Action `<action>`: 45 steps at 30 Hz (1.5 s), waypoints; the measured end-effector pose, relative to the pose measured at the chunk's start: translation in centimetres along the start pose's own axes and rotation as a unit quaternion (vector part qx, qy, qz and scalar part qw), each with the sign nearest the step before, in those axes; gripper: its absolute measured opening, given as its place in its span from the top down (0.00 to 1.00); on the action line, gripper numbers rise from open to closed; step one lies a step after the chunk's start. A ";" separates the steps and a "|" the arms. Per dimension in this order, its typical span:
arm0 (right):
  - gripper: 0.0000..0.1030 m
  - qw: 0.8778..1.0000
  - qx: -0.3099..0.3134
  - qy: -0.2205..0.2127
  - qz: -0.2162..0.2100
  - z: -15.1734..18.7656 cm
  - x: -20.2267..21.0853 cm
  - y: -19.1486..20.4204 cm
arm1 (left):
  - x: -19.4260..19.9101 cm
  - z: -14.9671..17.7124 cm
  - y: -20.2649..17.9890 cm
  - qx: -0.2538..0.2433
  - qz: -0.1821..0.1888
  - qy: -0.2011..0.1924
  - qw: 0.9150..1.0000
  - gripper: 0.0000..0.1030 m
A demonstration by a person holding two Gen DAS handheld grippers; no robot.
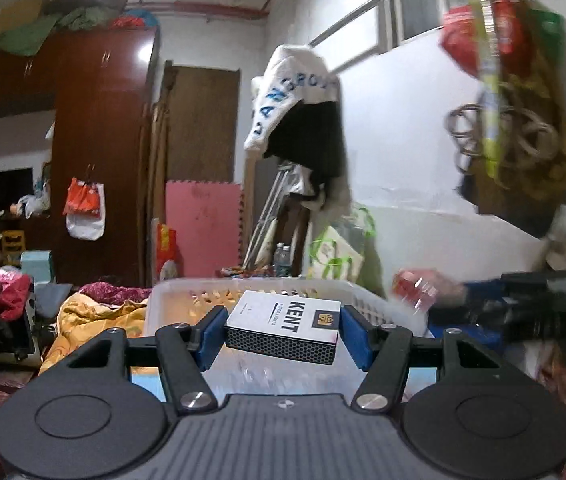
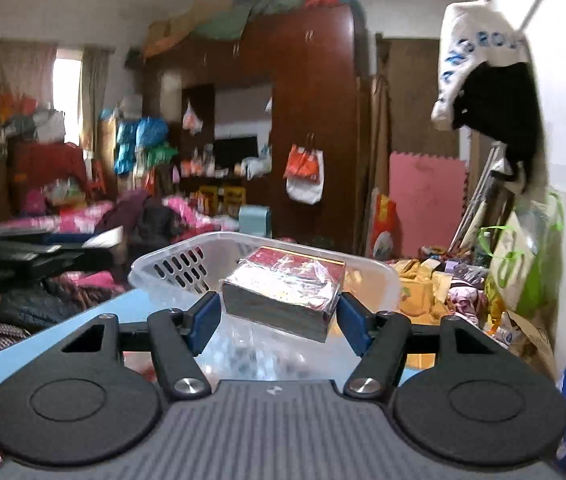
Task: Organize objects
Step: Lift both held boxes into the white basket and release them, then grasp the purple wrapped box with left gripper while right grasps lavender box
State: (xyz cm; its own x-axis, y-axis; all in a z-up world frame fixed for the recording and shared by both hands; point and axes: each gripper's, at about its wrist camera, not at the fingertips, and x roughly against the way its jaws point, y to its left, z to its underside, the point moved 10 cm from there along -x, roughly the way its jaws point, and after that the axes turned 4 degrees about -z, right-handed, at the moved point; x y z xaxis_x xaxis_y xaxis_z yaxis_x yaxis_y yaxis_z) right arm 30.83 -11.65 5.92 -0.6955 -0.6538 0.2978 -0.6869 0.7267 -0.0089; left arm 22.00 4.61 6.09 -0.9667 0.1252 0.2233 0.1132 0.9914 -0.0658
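Up above the clear basket, the left tongs squeeze a white Kent box. Just over that basket too, the right tongs squeeze a red shiny-wrapped box.

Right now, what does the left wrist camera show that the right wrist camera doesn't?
Only the left view shows the white KENT box clamped in the left gripper, and bags hanging on the wall. Only the right view shows the red plastic-wrapped pack in the right gripper, and a curtained window. Both show the clear plastic basket ahead.
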 end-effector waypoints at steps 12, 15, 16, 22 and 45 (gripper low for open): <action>0.06 0.997 0.042 0.043 0.039 -0.7 -6.3 0.1 | -10.1 -0.4 3.6 0.067 -0.050 0.092 0.992 0.17; 0.03 0.998 0.044 0.030 0.033 -0.2 -4.0 0.5 | -7.9 -0.1 3.2 0.060 -0.030 0.077 0.995 0.17; 0.01 0.998 0.036 0.028 0.032 0.2 -3.1 0.4 | -6.8 0.0 3.0 0.055 -0.028 0.070 0.996 0.17; 0.00 0.999 0.029 0.016 0.009 5.4 3.0 1.1 | 1.4 4.0 1.4 -0.018 -0.027 0.047 0.998 0.12; 0.20 0.999 -0.040 0.036 -0.010 15.6 4.6 1.0 | 3.6 14.6 7.8 0.040 -0.067 0.122 0.989 0.12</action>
State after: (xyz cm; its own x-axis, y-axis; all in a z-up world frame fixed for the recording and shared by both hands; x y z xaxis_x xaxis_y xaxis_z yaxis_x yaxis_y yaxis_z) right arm 23.62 -17.23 -7.60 -0.6632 -0.6537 0.3644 -0.6795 0.7300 0.0731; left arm 16.02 12.23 -7.83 -0.8861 0.0078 0.4635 -0.0402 0.9948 -0.0937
